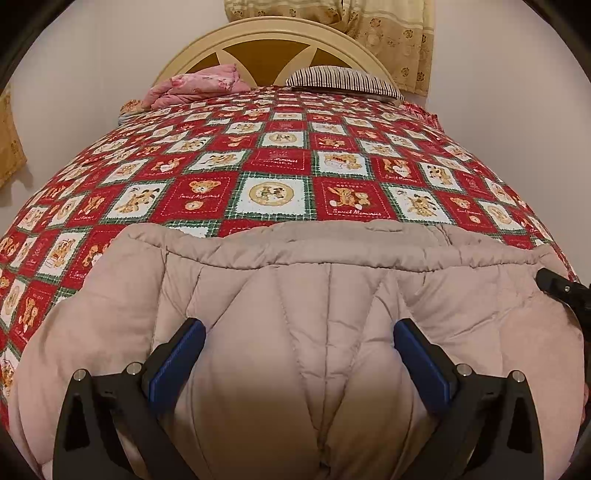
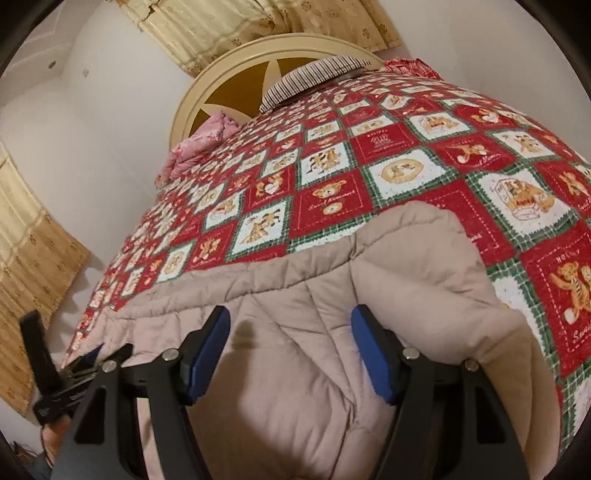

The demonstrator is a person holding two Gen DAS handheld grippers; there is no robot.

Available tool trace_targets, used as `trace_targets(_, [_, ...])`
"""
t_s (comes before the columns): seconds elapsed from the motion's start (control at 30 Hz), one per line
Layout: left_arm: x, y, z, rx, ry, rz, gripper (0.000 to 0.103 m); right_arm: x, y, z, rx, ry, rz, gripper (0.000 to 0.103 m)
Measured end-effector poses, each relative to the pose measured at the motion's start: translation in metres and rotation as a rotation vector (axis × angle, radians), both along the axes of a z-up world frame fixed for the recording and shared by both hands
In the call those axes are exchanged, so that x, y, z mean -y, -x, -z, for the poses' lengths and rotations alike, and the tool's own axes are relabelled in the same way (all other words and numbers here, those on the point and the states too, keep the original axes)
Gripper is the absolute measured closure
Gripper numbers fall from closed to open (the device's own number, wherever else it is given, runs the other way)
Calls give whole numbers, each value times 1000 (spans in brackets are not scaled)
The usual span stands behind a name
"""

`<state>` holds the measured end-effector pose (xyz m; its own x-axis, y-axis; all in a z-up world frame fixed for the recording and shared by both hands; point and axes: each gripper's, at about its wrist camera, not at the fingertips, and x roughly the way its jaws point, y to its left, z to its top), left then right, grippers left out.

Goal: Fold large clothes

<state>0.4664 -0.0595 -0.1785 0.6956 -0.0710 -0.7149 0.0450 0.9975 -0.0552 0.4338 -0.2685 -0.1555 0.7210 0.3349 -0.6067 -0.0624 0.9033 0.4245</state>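
Note:
A large beige quilted jacket (image 1: 295, 258) lies spread on the near part of the bed, its far hem running across the red patchwork cover (image 1: 273, 155). My left gripper (image 1: 299, 326) hovers over the jacket's middle, open, with nothing between its blue pads. My right gripper (image 2: 291, 314) is open too, above the jacket (image 2: 406, 251) beside a puffy folded-over sleeve on its right. A black part of the right gripper (image 1: 565, 291) shows at the right edge of the left wrist view. The left gripper (image 2: 55, 369) shows at the lower left of the right wrist view.
The bed cover (image 2: 406, 147) with teddy-bear squares stretches to a cream headboard (image 1: 273, 40). A folded pink floral quilt (image 1: 195, 85) and a striped pillow (image 1: 343, 81) lie at the head. Yellow curtains (image 1: 391, 33) hang behind, and white walls flank the bed.

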Motion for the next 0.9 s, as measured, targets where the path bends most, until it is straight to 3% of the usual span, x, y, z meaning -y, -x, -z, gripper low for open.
trace_targets(0.37, [0,-2,1,-8,2,-1,1,-1,-5,5,-31,39,0,31])
trace_targets(0.53, [1,-3,3,-15,-4,-1,1,-11,0,-5,-50,125,8,26])
trace_targets(0.63, [1,-4,3,-16,-2,-1,1,-23,21,-28,16,132,5,21])
trace_targets(0.7, [0,-4,3,-15,-2,-1,1,-36,42,-43,92,117,-18,10])
trace_targets(0.77, [1,-4,3,-14,-2,-1,1,-56,60,-52,154,138,-59,9])
trace_targets(0.9, [-1,-4,3,-15,0,-1,1,-93,67,-42,146,232,-124,9])
